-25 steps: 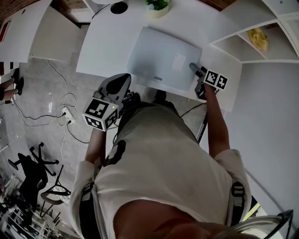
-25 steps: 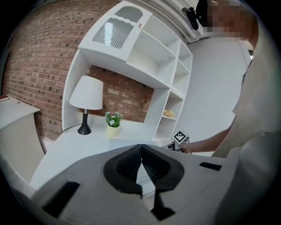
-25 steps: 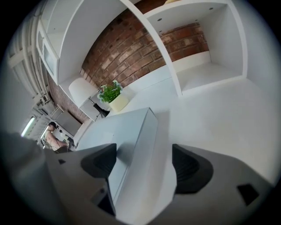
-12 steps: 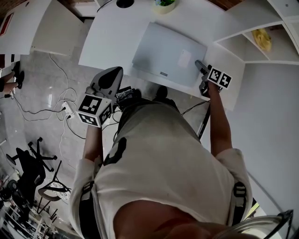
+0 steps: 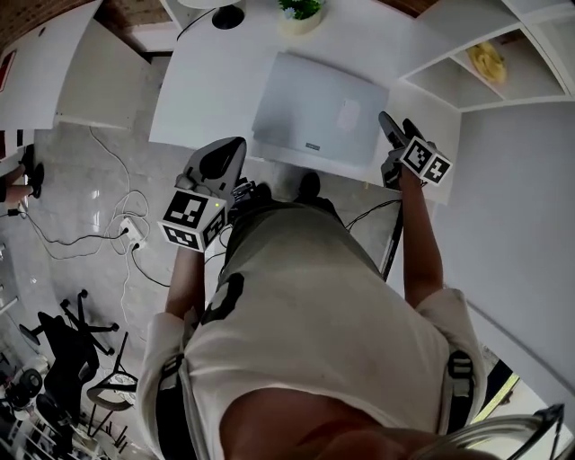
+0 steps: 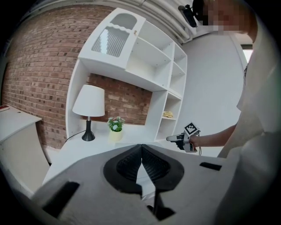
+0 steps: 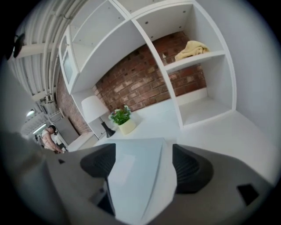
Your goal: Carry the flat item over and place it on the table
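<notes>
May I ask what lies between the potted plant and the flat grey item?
Only bare tabletop between potted plant and flat grey item, in the right gripper view.

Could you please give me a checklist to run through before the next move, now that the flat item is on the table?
1. Flat item lies flat, wholly on the table: ok.
2. Right gripper has its jaws apart: ok.
3. Right gripper is free of the item's right edge: cannot tell, it sits right at that edge.
4. Left gripper is shut with nothing in it, and is held short of the table: ok.
5. Plant and lamp stand behind the item, apart from it: ok.
</notes>
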Tool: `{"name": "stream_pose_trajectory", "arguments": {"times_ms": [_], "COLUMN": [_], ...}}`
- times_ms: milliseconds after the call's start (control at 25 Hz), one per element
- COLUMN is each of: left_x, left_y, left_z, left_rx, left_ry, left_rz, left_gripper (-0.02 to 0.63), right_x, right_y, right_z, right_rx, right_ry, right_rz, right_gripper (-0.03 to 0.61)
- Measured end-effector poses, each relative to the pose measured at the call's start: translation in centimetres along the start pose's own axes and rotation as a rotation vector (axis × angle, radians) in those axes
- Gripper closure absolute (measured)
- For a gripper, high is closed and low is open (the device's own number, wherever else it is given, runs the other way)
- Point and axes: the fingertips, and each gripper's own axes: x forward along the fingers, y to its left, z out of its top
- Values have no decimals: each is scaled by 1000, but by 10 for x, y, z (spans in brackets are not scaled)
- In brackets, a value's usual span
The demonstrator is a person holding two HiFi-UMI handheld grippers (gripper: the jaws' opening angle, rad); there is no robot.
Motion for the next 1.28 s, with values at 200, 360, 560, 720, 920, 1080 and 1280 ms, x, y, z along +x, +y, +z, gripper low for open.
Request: {"name": "stream_pose_trajectory", "arguments": {"times_ms": [200,360,560,720,920,1080,1280], "left_x": [1,-8,-17,-25,-35,-38,-38], "left_y": [-12,-5,7,22,21,6,-14], "left_z": [-6,-4,-16,-28,-30,-28,-28], "left_rx": [5,-6,-29,-50,-54,-45,-30], "left_ry": [16,-11,2,8,8,7,22], "left_rz": [-73,-99,-106,-84,-58,-62,-67], "left_gripper": [594,594,594,594,594,594,594], "right_x": [-33,-55,-63,-62,-71,-83,-100], "right_y": [74,119,187,246,297,305,296], "right_z": [7,-1,-30,-59,-89,-100,-102], "right_rx": [-14,28,10,-30,-61,-54,-95], "right_ry": [-75,-98,-24,59,134,153,151], "right_rz": [137,221,404,547,659,701,711], "right_gripper": [399,568,568,568,568,568,568]}}
